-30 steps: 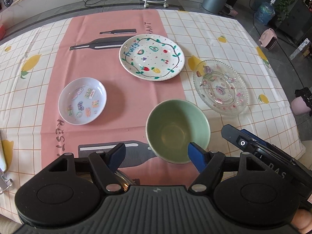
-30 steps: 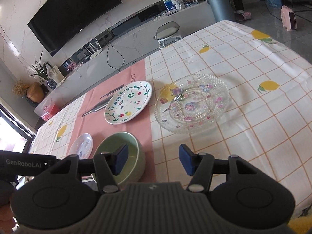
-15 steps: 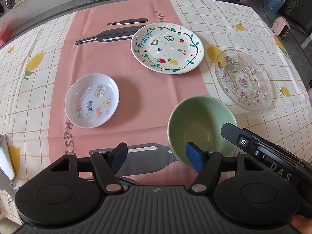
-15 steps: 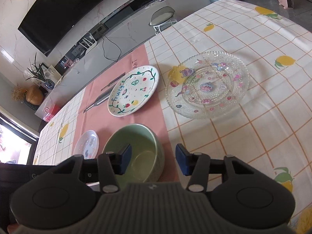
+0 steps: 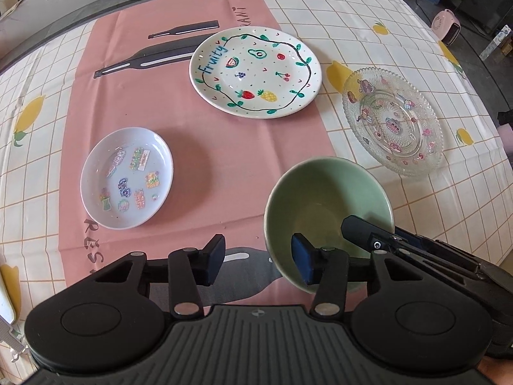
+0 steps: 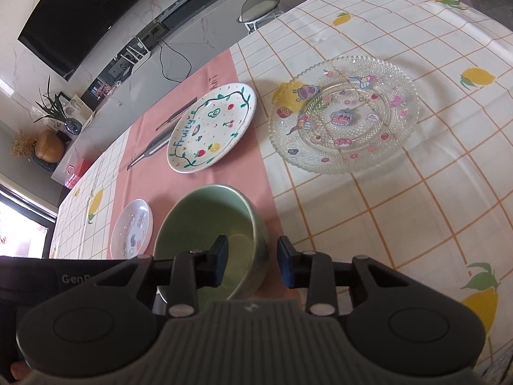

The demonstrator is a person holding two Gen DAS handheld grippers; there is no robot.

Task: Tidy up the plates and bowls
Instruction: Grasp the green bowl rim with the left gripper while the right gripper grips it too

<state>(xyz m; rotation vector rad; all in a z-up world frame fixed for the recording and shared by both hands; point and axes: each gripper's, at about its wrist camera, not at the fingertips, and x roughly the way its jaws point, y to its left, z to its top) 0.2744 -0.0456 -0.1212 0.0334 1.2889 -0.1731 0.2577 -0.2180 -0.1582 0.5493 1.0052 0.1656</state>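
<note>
A green bowl stands on the pink strip of the tablecloth, close in front of both grippers. My left gripper is closing astride the bowl's left wall, one pad over the inside and one outside, neither pressing. From the other side my right gripper is closing around the right wall, with small gaps at both pads. Its fingers show over the rim in the left wrist view. Beyond lie a white fruit-painted plate, a clear glass plate and a small lilac dish.
The table's checked cloth runs to an edge at the right. A white object pokes in at the left edge. Past the far end are a stool, a low cabinet and a wall television.
Both grippers have come down and closer to the green bowl. Their jaws have narrowed, and each pair now straddles a wall of the bowl.
</note>
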